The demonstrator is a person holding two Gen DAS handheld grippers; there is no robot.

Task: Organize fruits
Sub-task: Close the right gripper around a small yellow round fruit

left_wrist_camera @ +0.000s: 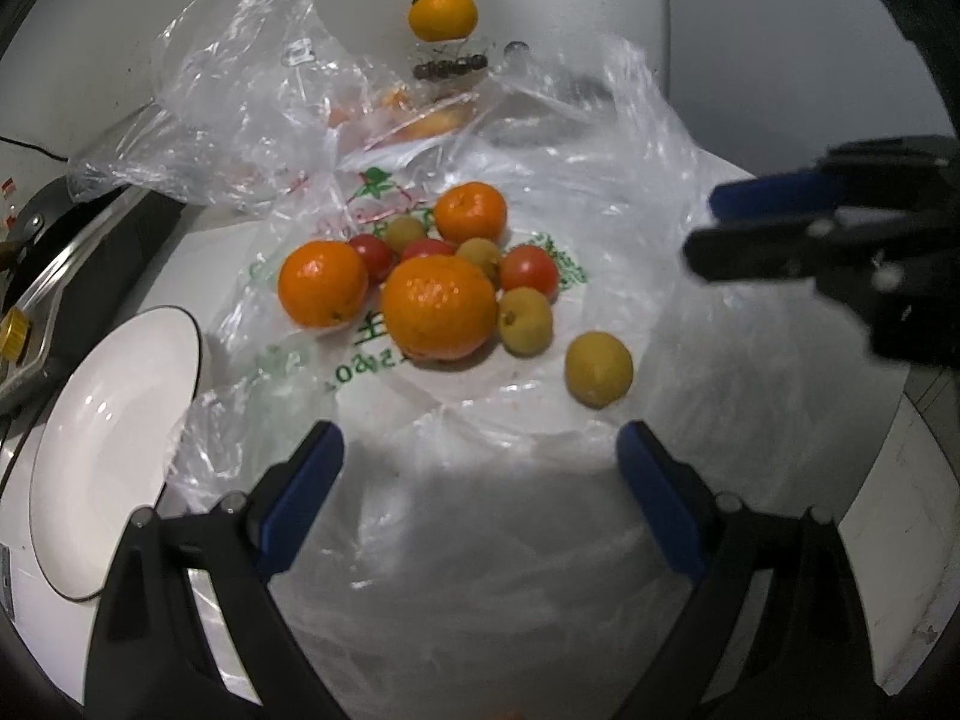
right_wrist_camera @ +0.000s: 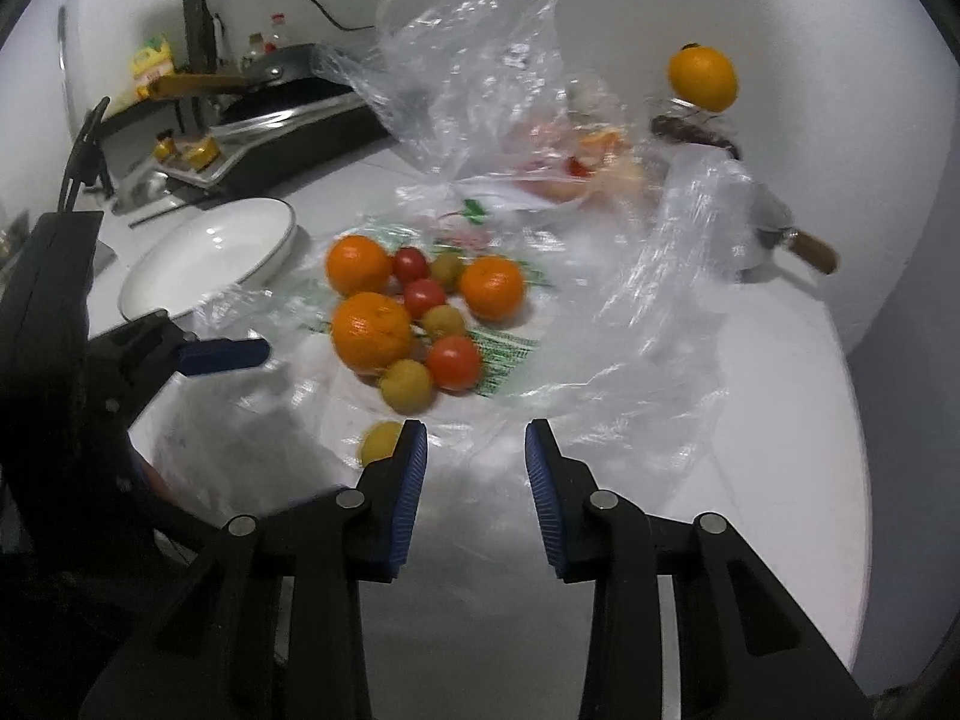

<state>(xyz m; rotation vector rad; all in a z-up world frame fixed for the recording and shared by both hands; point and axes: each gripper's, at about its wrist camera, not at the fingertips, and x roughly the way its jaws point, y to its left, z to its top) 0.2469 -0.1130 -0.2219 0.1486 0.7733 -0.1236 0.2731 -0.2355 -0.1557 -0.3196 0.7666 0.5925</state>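
Three oranges, the biggest (left_wrist_camera: 440,306) (right_wrist_camera: 372,330) in front, lie with red tomatoes (left_wrist_camera: 528,269) and small yellow-green fruits (left_wrist_camera: 525,321) on a flattened printed plastic bag (left_wrist_camera: 540,450). One yellow-green fruit (left_wrist_camera: 599,369) (right_wrist_camera: 379,441) lies apart, just left of my right gripper's left finger. My left gripper (left_wrist_camera: 480,438) hangs wide open in front of the pile, nothing between its fingers. My right gripper (right_wrist_camera: 477,438) (left_wrist_camera: 708,227) hovers over the bag's near edge, pads apart with a narrow gap and nothing pinched. A white plate (left_wrist_camera: 114,438) (right_wrist_camera: 210,252) sits left of the pile.
A second crumpled clear bag (left_wrist_camera: 240,90) (right_wrist_camera: 468,60) with more fruit stands behind the pile. Another orange (left_wrist_camera: 443,14) (right_wrist_camera: 703,78) rests on a jar at the back wall. A stove with a pan (right_wrist_camera: 288,78) lies far left, a wooden-handled pot (right_wrist_camera: 813,252) at right.
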